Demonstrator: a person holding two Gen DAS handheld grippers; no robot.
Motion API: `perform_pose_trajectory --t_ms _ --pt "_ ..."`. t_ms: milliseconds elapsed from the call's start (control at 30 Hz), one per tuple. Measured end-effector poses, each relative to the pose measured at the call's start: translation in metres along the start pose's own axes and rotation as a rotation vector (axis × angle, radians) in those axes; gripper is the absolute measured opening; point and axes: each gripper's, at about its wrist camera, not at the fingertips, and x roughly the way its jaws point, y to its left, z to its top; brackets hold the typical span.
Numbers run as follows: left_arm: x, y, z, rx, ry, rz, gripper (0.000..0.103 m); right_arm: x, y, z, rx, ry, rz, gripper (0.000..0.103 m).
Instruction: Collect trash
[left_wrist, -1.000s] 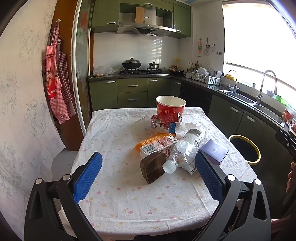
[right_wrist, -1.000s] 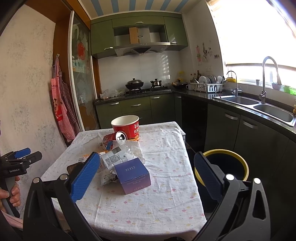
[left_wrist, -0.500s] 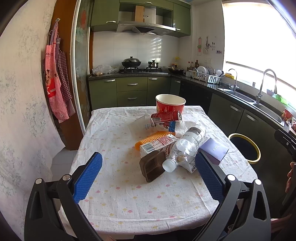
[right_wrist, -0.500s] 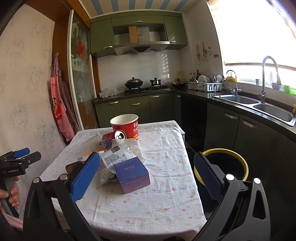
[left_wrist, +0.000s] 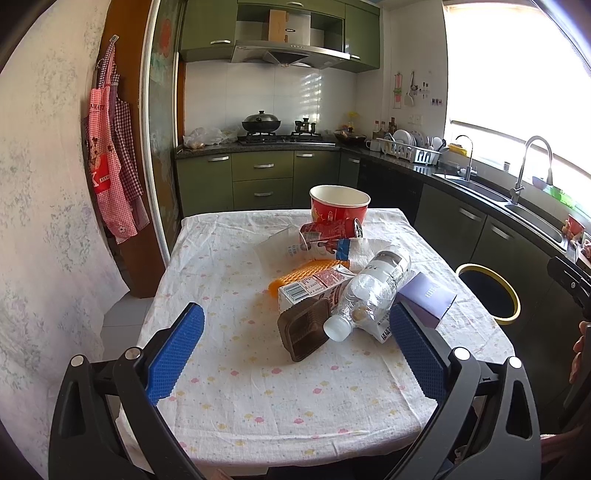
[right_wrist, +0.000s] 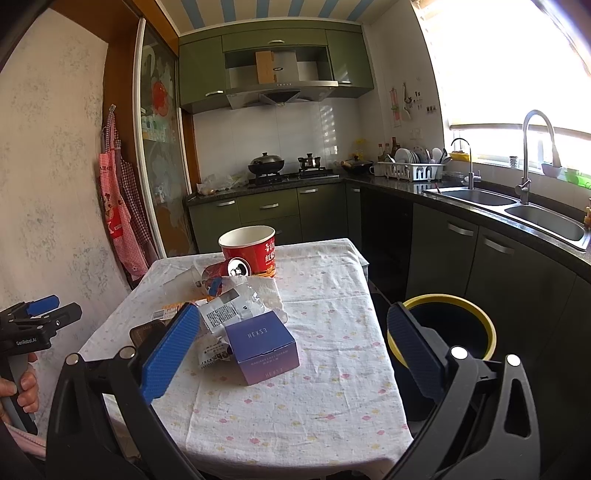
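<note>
Green kitchen cabinets ring a table (left_wrist: 229, 387) under a white spotted cloth, trash heaped mid-table: bottle (left_wrist: 373, 295), carton (left_wrist: 314, 290), brown tray (left_wrist: 304, 328), purple box (right_wrist: 264, 345), can (left_wrist: 330, 230), red bowl (left_wrist: 340, 203). Both grippers, left (left_wrist: 295, 354) and right (right_wrist: 291, 354), hover over the near edge, jaws wide apart, holding and touching nothing. Beside the table stands a yellow-rimmed bin (right_wrist: 469, 306).

On table: 1 red paper bowl (left_wrist: 339, 204), 1 can (left_wrist: 330, 231), 1 plastic bottle (left_wrist: 371, 295), 1 carton (left_wrist: 312, 289), 1 brown tray (left_wrist: 304, 328), 1 purple box (right_wrist: 263, 346). Floor: 1 yellow-rimmed bin (right_wrist: 445, 328).
</note>
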Motion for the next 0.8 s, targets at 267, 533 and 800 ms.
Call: perform_pose_trajectory --t_ms 267,533,800 --pt "0.0005 -0.0006 0.0000 0.002 0.001 0.001 0.099 0.0002 -0.0007 -0.0003 -0.001 0.002 0.001 0.097" --pt "0.0030 -0.0004 -0.0024 0.006 0.005 0.001 0.099 0.0004 -0.0010 -0.0002 0.000 0.002 0.001 0.097" --pt "0.0045 -0.0008 -0.0045 0.006 0.010 0.001 0.099 0.0013 -0.0028 -0.0009 0.002 0.006 -0.001 0.097"
